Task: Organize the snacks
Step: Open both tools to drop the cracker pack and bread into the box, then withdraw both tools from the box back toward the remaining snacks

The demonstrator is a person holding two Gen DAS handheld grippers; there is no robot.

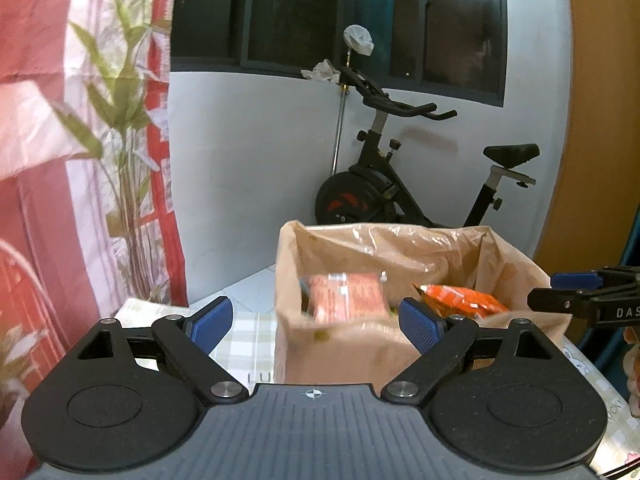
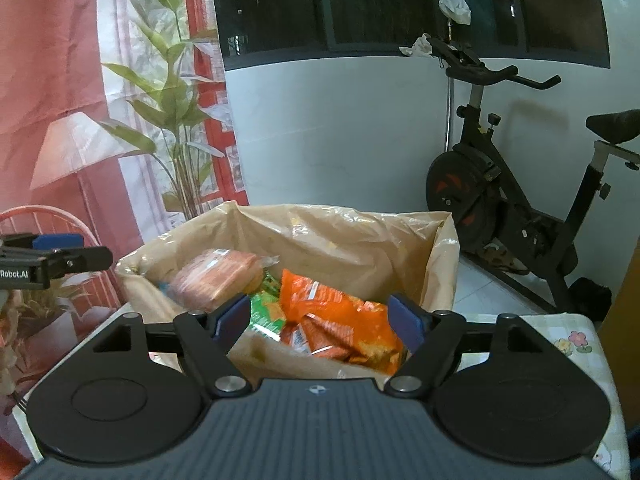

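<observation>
1. Nearest the left wrist camera, the left hand-held gripper [image 1: 316, 322] stands released, its blue pads spread wide with nothing between them, just in front of the near wall of the bag.
2. The right hand-held gripper [image 2: 318, 320] is likewise released and empty; its jaws stand apart over the near rim of the bag, with the snacks visible beyond them but not touched.
3. Both rest above a surface [image 1: 240, 336] covered by a pale checked cloth, on which the bag stands.
4. The container is a tan plastic-lined bag [image 2: 340, 232], open at the top and upright.
5. Inside it lie an orange snack packet [image 2: 344, 320] toward the right, a green packet [image 2: 266, 312] beside it, and a pinkish-red wrapped pack [image 2: 216, 276] toward the left, all piled loosely against one another.
6. Judging by the empty jaws and filled bag, a snack has likely been dropped in; the next move probably calls for either fetching another item or reaching in to straighten the pile, approaching from above to avoid catching the flimsy liner.
7. Farther back stands an exercise bike [image 2: 520, 208] against the wall.
</observation>
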